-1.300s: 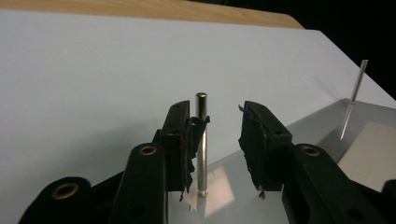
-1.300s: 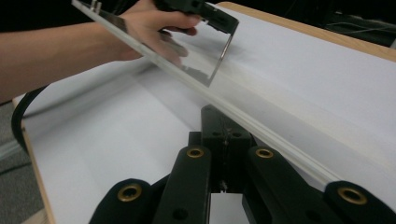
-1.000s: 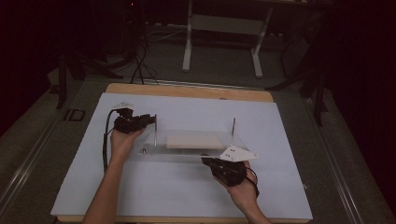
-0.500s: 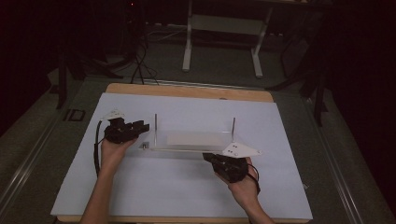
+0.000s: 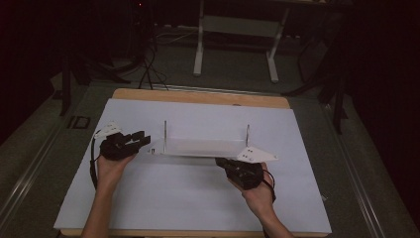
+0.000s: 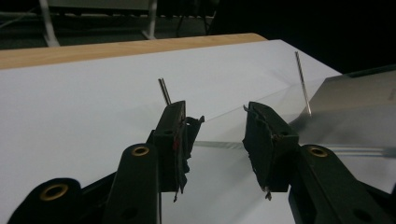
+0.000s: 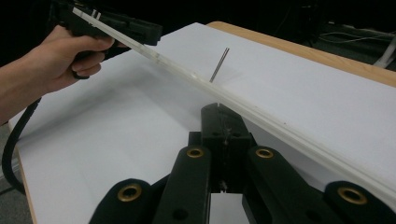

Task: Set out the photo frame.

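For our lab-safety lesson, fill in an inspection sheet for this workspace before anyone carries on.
Surface: white sheet over a wooden table, flat and clean.
Job's things: clear plate with two upright metal pins.
Clutter: nothing seen.
Grippers: left tool open, jaws just been opening, the plate's end between them with gaps on both sides; right tool shut, tips at the plate's near edge, grip on it cannot be told.
Cables: black cable loops from the left tool along the forearm.
Surroundings: dark room, metal stand and floor cables beyond the table.
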A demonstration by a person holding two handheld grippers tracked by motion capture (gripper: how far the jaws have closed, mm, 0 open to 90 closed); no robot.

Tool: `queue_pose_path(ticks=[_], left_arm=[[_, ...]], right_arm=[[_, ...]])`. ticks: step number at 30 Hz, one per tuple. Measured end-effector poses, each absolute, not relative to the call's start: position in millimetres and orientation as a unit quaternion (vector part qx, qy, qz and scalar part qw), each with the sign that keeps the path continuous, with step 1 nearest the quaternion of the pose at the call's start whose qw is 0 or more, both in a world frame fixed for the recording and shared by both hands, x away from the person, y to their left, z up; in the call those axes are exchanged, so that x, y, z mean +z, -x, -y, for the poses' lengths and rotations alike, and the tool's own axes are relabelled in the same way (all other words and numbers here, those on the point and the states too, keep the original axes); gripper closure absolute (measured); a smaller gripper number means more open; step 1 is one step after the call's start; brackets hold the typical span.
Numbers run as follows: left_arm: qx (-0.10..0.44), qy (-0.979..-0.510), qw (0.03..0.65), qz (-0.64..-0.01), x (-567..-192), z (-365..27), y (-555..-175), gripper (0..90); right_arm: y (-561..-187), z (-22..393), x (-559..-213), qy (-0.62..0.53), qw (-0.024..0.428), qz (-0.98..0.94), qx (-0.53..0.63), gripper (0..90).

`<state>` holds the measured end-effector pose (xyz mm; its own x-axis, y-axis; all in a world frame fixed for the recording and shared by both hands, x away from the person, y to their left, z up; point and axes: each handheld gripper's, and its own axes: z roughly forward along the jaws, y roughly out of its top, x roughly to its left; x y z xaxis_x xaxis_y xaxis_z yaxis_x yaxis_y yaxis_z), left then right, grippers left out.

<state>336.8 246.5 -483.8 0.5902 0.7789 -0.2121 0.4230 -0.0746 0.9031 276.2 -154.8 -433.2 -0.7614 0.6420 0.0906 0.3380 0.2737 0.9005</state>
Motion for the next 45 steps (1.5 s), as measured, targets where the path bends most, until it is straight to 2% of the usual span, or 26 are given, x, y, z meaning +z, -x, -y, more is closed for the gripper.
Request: queue_pose_path(ticks=[8,17,30,45], left_arm=[[0.185,-0.717,0.528,-0.415,-480,-250,-323,57.2],[0.178,-0.712,0.543,-0.408,-482,-256,-318,55.5],[0.186,-0.732,0.532,-0.382,-478,-241,-315,56.3],[0.212,-0.741,0.519,-0.37,-472,-226,-319,44.6]], right_arm=[[-279,156,-430,-0.315,0.149,-0.78,0.52,90.0],[-282,157,-427,-0.318,0.155,-0.774,0.525,90.0],[-288,159,-422,-0.321,0.156,-0.771,0.528,90.0],[-297,158,-416,-0.327,0.158,-0.765,0.532,90.0]])
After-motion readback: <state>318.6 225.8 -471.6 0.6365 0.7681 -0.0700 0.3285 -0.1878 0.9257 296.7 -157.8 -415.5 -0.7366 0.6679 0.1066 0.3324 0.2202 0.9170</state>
